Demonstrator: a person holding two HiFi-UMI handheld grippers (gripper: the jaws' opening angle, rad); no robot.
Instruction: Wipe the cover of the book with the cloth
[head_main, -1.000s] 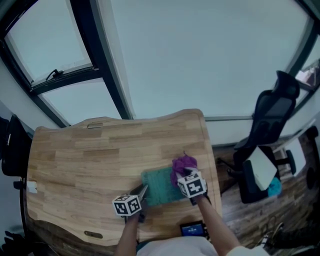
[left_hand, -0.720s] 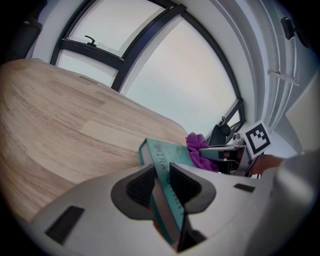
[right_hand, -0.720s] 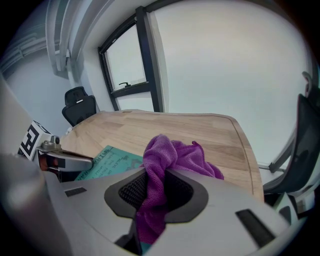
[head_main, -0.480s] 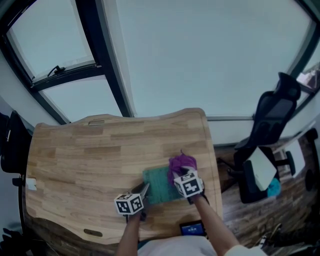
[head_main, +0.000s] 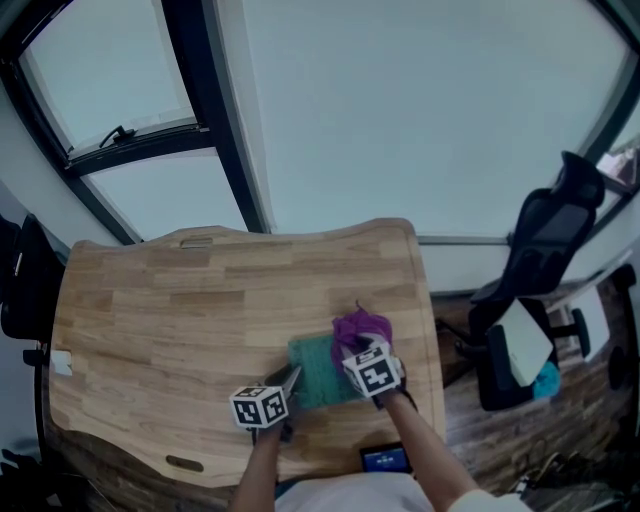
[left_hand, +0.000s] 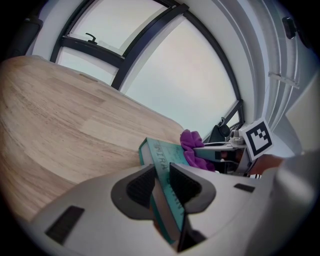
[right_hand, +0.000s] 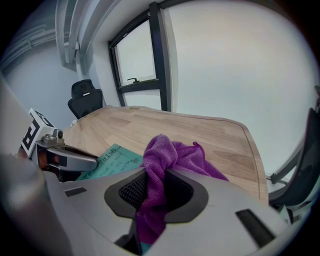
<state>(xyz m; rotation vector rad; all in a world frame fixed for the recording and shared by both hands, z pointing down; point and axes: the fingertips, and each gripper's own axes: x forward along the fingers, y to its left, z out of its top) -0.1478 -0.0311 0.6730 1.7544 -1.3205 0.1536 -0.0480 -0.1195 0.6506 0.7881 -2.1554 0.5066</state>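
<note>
One large window (head_main: 400, 110) with dark frame bars is seen behind everything; below it one light wooden desk (head_main: 180, 310) is spread across the head view; two black office chairs are counted, one (head_main: 545, 240) off the desk's right end and one (head_main: 20, 280) at the left edge of the picture; one teal book (head_main: 318, 368) is laid flat on the desk near its front right corner, cover up, with white lettering shown on the cover; two grippers are held over it, each fitted with one marker cube, the left cube (head_main: 258, 408) just left of the book and the right cube (head_main: 372, 372) over its right part; the left gripper (left_hand: 162, 182) is clamped on the book's near left edge, its jaws set fairly wide with one pad against each side of the book's thickness; the right gripper (right_hand: 157, 187) is closed tight on one purple cloth (head_main: 358, 328), a fold of which is pinched between the pads while the rest is bunched ahead of the jaws, resting on the right side of the cover; one small device with a blue screen (head_main: 385, 460) is seen at the desk's front edge, near the person's body
</note>
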